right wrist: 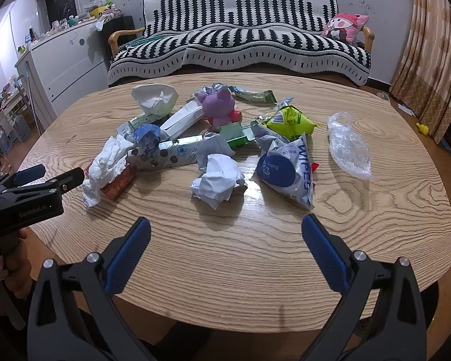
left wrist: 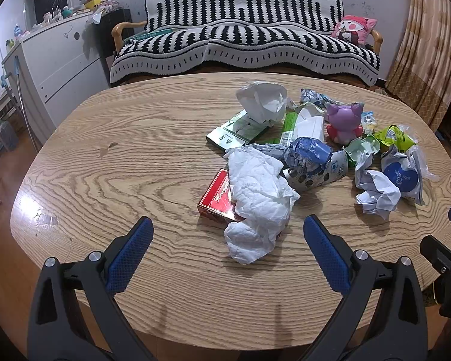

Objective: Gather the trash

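**Both grippers wide, nothing collected yet**

Left gripper (left wrist: 228,225) hangs spread and empty, lined up on the crumpled white tissue (left wrist: 255,201) draped over a red carton (left wrist: 216,198). Right gripper (right wrist: 225,225), jaws apart, faces a paper ball (right wrist: 218,177) beside the baby-wipes pack (right wrist: 288,171). All trash sits on the wooden table (right wrist: 285,255); a purple toy (right wrist: 219,108) stands mid-pile, likely not trash.

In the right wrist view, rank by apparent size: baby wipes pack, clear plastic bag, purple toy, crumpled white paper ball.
1. baby wipes pack
2. clear plastic bag and crumpled white paper ball: too alike to rank.
3. purple toy, though it sits farther back, so this is unsure.
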A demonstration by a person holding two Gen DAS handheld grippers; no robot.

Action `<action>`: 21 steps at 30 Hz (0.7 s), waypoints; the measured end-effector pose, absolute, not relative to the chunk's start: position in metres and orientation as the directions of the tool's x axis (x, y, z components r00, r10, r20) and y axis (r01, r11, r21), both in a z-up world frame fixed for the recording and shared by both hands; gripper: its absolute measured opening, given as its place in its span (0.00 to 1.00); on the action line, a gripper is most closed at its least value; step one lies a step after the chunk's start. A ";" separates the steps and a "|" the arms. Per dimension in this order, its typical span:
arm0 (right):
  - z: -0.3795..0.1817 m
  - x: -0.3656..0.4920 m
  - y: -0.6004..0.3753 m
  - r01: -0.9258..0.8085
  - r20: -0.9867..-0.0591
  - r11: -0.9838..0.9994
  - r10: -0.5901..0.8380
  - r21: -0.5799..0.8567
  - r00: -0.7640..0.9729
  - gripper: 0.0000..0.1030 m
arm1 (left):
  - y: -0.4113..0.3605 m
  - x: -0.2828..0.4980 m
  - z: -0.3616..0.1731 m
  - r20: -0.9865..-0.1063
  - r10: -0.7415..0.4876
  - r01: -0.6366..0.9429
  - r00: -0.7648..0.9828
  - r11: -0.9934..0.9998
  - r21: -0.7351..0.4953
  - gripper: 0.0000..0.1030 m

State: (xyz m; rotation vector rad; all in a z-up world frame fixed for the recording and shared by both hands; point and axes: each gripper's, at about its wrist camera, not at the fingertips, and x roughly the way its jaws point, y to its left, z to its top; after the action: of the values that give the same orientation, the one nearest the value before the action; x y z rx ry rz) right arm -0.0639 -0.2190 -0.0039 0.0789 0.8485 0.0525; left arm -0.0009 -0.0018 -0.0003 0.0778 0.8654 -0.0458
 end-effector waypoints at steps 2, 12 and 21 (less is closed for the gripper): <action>-0.004 -0.064 -0.219 -0.015 -0.747 0.996 0.079 0.092 0.660 0.94 | -0.002 -0.001 0.000 -0.763 -0.010 0.073 0.647 0.996 0.050 0.94; -0.003 -0.065 -0.217 -0.015 -0.747 0.996 0.078 0.091 0.660 0.94 | -0.002 -0.002 0.000 -0.763 -0.009 0.073 0.646 0.996 0.050 0.94; -0.003 -0.065 -0.217 -0.015 -0.747 0.996 0.079 0.092 0.660 0.94 | -0.001 -0.002 -0.001 -0.764 -0.009 0.071 0.646 0.996 0.049 0.94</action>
State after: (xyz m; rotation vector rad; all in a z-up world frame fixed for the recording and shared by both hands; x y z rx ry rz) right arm -0.0647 -0.2174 -0.0031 0.0800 0.8483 0.0528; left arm -0.0016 -0.0014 -0.0008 0.0771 0.8682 -0.0456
